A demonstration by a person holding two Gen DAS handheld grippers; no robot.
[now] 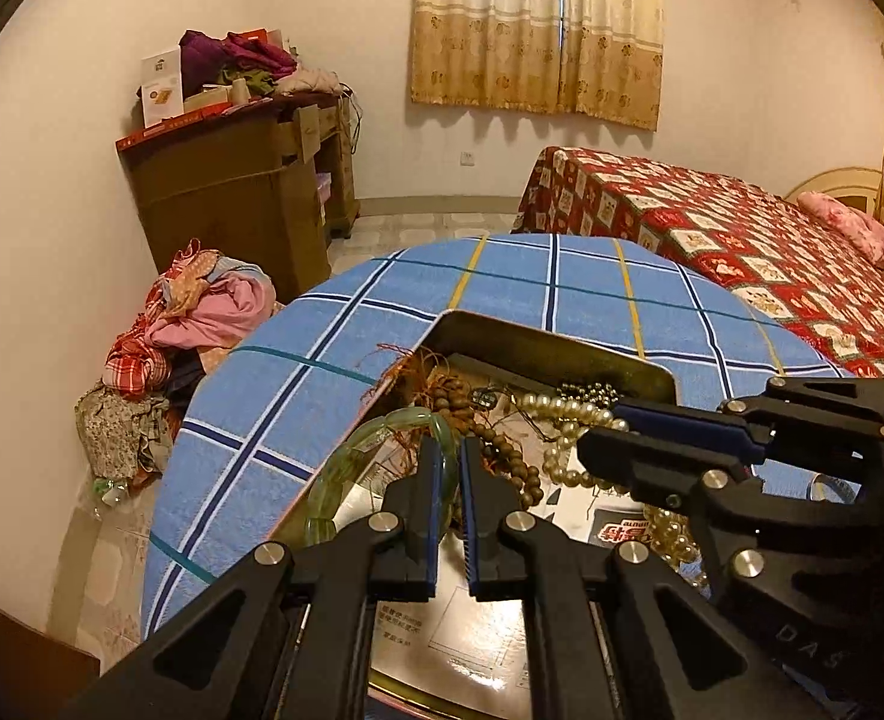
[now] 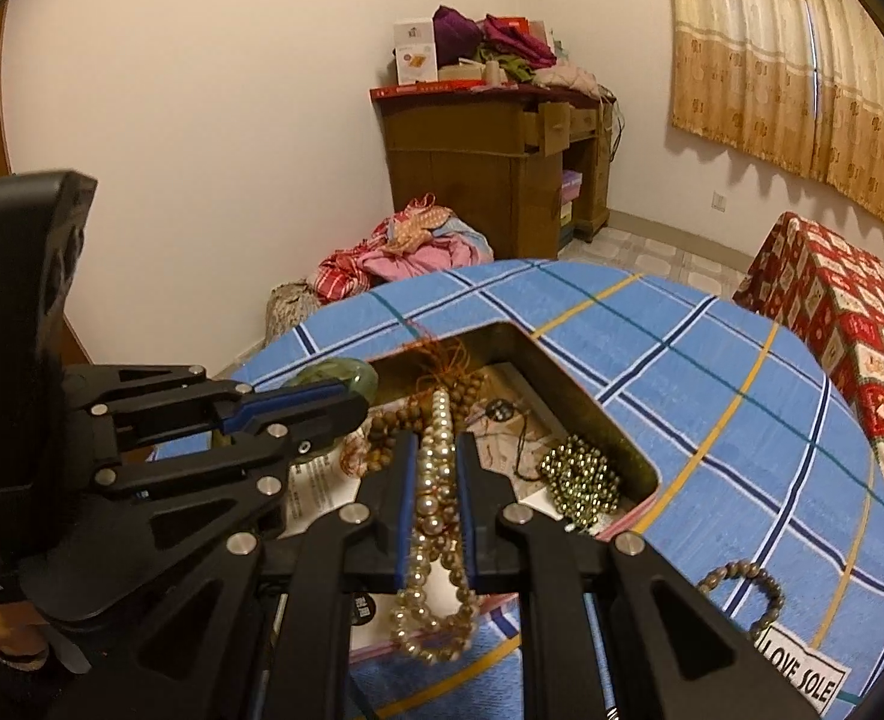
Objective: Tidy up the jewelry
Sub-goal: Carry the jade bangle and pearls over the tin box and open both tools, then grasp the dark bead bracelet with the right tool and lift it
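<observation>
A shallow metal tin (image 1: 562, 348) on the blue plaid cloth holds mixed jewelry. My left gripper (image 1: 449, 450) is shut on a translucent green bangle (image 1: 352, 462) at the tin's left edge; the bangle also shows in the right wrist view (image 2: 340, 375). My right gripper (image 2: 434, 447) is shut on a cream pearl necklace (image 2: 433, 516), which hangs down between the fingers; its pearls also show in the left wrist view (image 1: 562, 426). Brown wooden beads (image 1: 502, 450) and a pile of dark metallic beads (image 2: 580, 474) lie in the tin.
A brown bead bracelet (image 2: 742, 585) lies on the cloth right of the tin, by a "LOVE SOLE" label (image 2: 802, 672). A red patterned bed (image 1: 742, 252) stands to the right. A wooden cabinet (image 1: 232, 192) and a clothes heap (image 1: 190, 330) stand by the far wall.
</observation>
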